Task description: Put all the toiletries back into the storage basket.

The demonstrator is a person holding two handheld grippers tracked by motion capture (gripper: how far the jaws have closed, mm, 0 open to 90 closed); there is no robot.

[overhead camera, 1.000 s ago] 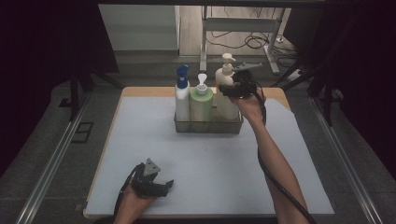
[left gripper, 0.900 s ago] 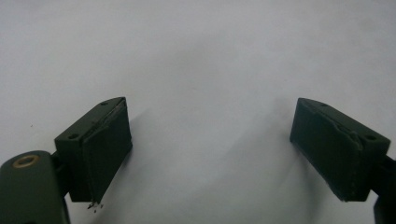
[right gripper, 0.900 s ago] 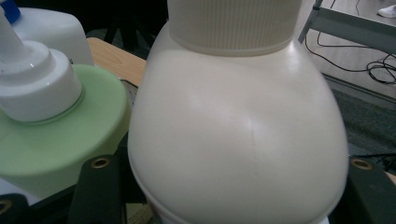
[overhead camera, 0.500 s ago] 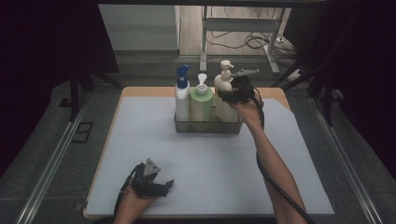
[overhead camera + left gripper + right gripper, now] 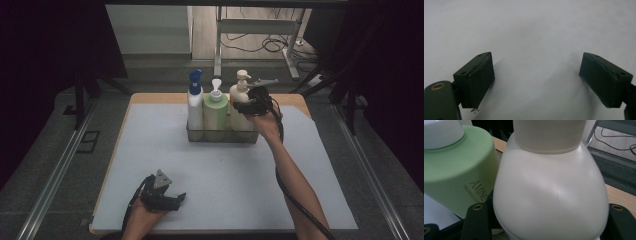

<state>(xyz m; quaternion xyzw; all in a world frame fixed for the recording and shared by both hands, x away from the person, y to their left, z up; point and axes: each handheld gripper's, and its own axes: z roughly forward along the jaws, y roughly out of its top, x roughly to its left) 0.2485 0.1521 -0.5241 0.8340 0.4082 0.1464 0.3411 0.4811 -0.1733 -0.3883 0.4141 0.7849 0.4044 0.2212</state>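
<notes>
The right gripper (image 5: 248,103) was clamped around the shoulder of the cream pump bottle (image 5: 240,106), which stood at the right end of the clear caddy (image 5: 222,136) near the table's far edge, just beside the green bottle (image 5: 215,112) with the blue-capped bottle (image 5: 195,102) at the left end. The left gripper (image 5: 172,200) rested near the front edge of the white mat (image 5: 150,150), its jaws wide apart over bare surface. A broad stretch of mat lay open between the caddy and that gripper.
</notes>
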